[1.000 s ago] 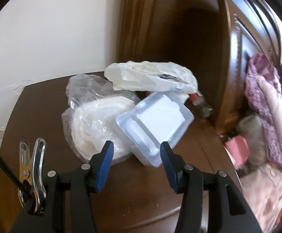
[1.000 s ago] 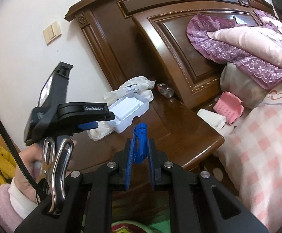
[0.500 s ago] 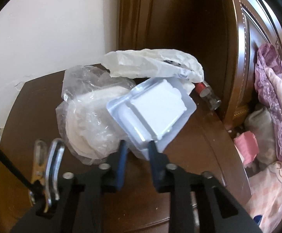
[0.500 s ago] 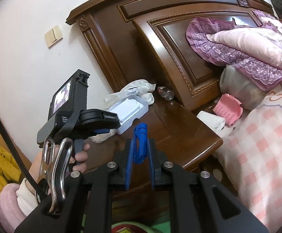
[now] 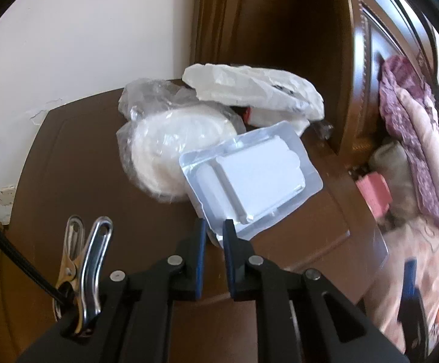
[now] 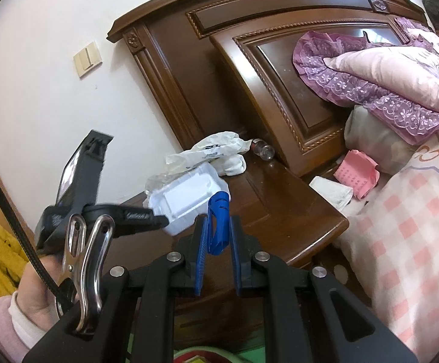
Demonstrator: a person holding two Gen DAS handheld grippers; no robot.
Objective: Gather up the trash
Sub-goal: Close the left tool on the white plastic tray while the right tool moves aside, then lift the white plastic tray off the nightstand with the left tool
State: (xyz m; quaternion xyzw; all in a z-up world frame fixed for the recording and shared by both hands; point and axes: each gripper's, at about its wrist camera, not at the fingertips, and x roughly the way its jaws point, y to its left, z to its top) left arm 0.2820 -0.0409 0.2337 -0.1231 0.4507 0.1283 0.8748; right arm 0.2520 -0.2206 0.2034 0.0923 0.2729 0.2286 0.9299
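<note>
The left claw (image 5: pixel 212 231) has just been closing and now pinches the near corner of the clear plastic tray (image 5: pixel 249 178), which is tilted up off the nightstand (image 5: pixel 68 163). Behind the tray sits a bagged white disc (image 5: pixel 171 148), contents unclear thru the film. Further back is a crumpled white bag (image 5: pixel 249 93), with sth red under it, mostly hidden. The right claw (image 6: pixel 217 242) is clamped on a blue plastic piece (image 6: pixel 218 220), lower end hidden btwn the pads.

My pads (image 5: pixel 201 242) are blue on black arms. I see a clear tray (image 5: pixel 249 178) with a white insert, a dark brown nightstand (image 6: pixel 283 211), a pink-and-white checked quilt (image 6: pixel 407 242), a purple lace pillow (image 6: pixel 370 90), and a blue clip (image 6: pixel 218 224).
</note>
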